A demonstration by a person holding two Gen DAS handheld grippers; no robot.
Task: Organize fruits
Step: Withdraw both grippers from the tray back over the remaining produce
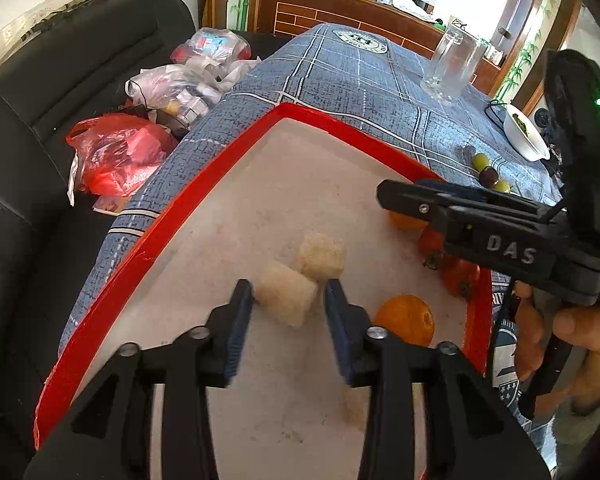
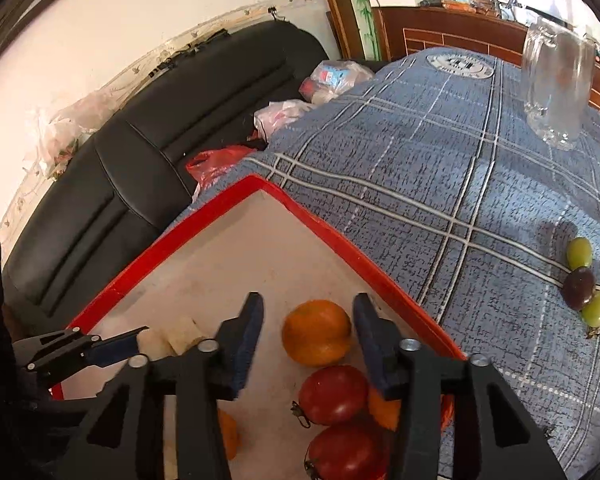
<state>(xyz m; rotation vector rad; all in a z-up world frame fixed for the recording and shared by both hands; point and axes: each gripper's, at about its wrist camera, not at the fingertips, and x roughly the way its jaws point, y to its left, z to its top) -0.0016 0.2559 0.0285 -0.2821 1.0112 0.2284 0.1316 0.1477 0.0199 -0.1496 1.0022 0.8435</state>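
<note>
Fruits are gathered on the red-rimmed tray (image 1: 204, 184), which is laid on the table (image 1: 360, 80) covered by a blue plaid cloth, probably so that loose pieces are kept together. On the tray, oranges (image 2: 317, 332) and tomatoes (image 2: 333, 394) are grouped by its right side, apparently sorted by kind, and two pale cubes (image 1: 286, 298) are set apart towards the middle. The nearer cube's long axis is pointed diagonally away to the left. Three grapes (image 2: 580, 286) are left in a short row on the cloth, well apart from the tray. The left gripper (image 1: 288, 294) is held released around the nearer cube, fingers (image 1: 240, 308) not pressing. The right gripper (image 2: 308, 320) is likewise released, one orange between its fingers.
</note>
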